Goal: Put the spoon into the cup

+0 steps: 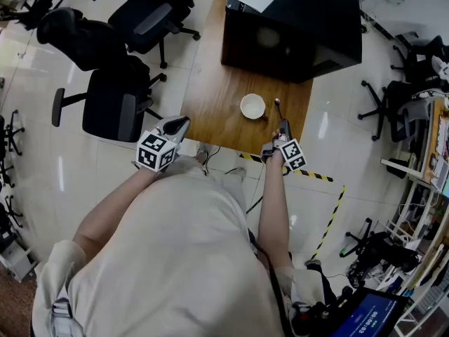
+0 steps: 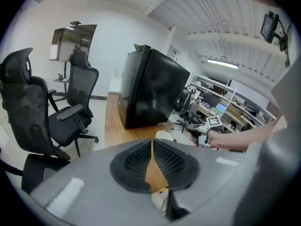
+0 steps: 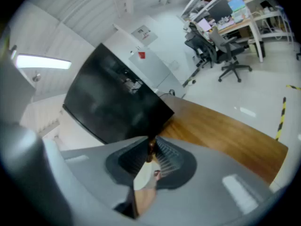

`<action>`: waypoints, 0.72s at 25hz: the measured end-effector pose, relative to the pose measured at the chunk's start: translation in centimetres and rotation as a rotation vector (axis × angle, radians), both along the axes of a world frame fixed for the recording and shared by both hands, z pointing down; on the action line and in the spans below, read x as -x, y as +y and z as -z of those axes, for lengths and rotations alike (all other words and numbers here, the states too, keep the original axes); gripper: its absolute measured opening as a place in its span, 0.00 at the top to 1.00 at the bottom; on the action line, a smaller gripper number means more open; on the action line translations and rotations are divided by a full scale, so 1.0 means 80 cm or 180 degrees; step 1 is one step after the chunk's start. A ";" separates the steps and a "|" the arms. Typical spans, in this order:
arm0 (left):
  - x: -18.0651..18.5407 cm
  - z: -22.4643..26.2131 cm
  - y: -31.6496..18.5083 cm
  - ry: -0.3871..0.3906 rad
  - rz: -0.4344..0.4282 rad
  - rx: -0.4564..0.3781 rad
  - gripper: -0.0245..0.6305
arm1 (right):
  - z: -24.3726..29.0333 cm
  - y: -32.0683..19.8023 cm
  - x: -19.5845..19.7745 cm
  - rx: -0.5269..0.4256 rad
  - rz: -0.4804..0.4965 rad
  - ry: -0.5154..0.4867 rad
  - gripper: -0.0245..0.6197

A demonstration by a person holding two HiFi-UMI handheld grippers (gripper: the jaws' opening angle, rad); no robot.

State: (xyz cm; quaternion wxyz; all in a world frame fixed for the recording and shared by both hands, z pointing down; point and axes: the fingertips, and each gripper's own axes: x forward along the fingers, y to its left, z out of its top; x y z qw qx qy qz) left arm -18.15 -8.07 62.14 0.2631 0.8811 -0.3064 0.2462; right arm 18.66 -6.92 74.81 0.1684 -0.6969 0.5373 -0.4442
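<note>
Person: loose light-beige short-sleeve top [image 1: 175, 251]. Left gripper [image 1: 179, 125] & right gripper [image 1: 283, 127]: grey plastic shells, black ribbed pads [image 2: 134, 161] on jaws. Each w/ white cube [image 1: 156, 152], black square markers.

In the left gripper view, the left gripper [image 2: 151, 142] is covering most of the cup [image 2: 164, 135] with its own body, so only a pale sliver of rim is showing. In the right gripper view, the spoon [image 3: 150, 149] is appearing only as a dark, blurred streak between the right gripper's [image 3: 150, 145] closed jaws. In the head view, it is looking too small to tell bowl from handle. Beyond the cup, the black box [image 1: 295, 37] is being cut off by the picture's top edge.
</note>
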 end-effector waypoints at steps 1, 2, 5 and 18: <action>-0.002 -0.001 0.010 -0.0021 0.0002 -0.0009 0.96 | -0.031 0.000 -0.014 0.0113 -0.0025 0.0013 0.90; -0.005 -0.002 0.020 -0.0041 0.0005 -0.0020 0.96 | -0.061 0.000 -0.027 0.0237 -0.0020 0.0042 0.90; -0.011 0.002 0.052 -0.0092 0.0064 -0.0072 0.96 | -0.115 0.013 -0.041 0.0646 0.0290 0.0261 0.75; -0.070 0.011 0.243 0.0049 0.0435 -0.0014 0.96 | 0.092 0.239 -0.006 -0.0175 0.0844 0.1077 0.59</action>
